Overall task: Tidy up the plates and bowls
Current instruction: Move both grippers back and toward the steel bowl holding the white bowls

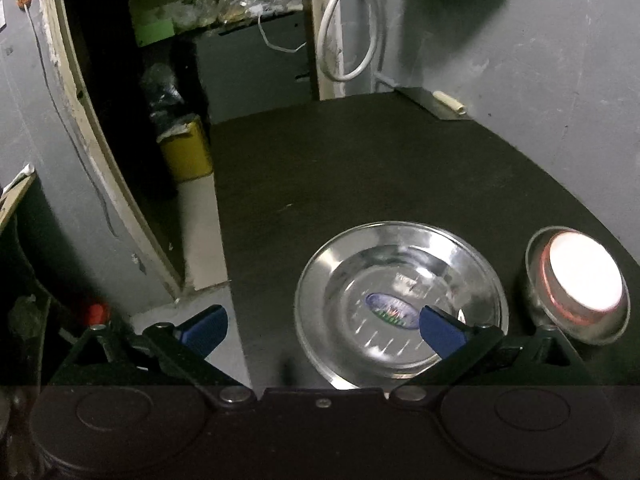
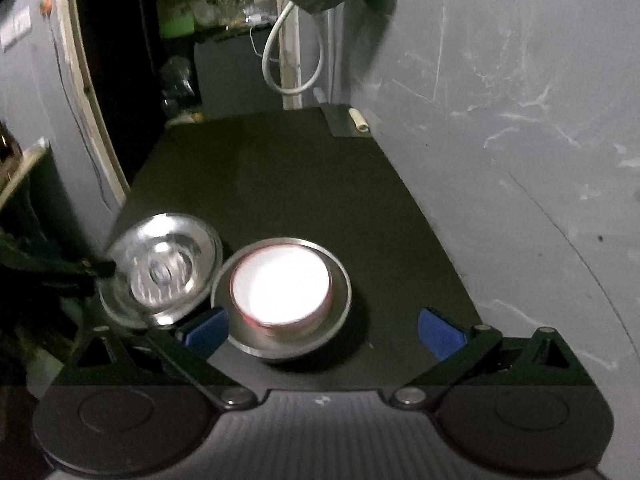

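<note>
Our left claw (image 1: 323,330) is spread wide, nothing in it, its right pad over the steel plate (image 1: 400,308) at the counter's (image 1: 340,168) near edge. Right claw (image 2: 323,330) also wide & empty, hovering just short of the steel bowl (image 2: 280,300) w/ a white bowl (image 2: 280,284) nested inside. Plate sits just left of that bowl, rims nearly touching. Grey wall (image 2: 520,120) runs along the counter's right side.
</note>
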{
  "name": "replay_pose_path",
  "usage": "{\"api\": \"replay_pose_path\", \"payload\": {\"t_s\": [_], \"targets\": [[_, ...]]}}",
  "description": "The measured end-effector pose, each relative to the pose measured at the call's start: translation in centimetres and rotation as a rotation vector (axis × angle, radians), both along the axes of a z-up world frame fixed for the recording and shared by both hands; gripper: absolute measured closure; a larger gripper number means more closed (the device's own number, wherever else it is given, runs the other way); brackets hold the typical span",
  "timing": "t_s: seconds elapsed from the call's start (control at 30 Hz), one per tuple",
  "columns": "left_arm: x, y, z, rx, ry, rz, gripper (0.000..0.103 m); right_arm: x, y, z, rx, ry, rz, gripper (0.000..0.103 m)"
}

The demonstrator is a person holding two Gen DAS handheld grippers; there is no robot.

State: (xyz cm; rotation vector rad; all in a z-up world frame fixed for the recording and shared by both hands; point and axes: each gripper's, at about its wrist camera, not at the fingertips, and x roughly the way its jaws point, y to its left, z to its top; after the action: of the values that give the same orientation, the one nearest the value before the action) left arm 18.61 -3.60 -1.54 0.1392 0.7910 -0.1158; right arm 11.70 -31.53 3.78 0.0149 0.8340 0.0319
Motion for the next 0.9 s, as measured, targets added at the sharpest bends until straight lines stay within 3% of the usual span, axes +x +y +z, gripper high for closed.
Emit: {"api": "replay_pose_path", "payload": {"t_s": [0.17, 0.37, 0.7, 0.9], "targets": [[-2.1, 0.9, -1.1, -0.015, -0.019, -0.031, 0.001, -2.2, 1.9, -1.5, -0.129, 0.066, -0.042, 0.0], [-4.2, 0.7, -1.0, -0.095, -0.033, -0.036, 0.001, -2.9, 1.9, -2.2, -0.143, 0.068, -0.059, 0.0], [-5.2, -1.3, 1.0, -0.167, -0.028, -0.086, 0.001, -1.3, -0.9, -2.1, -0.13, -0.031, -0.064, 0.0], [-5.0, -4.2, 2.4, -0.154, 0.01, -0.139, 0.001, -0.5, -3.8, -2.8, -0.1, -0.014, -0.039, 0.0]]}}
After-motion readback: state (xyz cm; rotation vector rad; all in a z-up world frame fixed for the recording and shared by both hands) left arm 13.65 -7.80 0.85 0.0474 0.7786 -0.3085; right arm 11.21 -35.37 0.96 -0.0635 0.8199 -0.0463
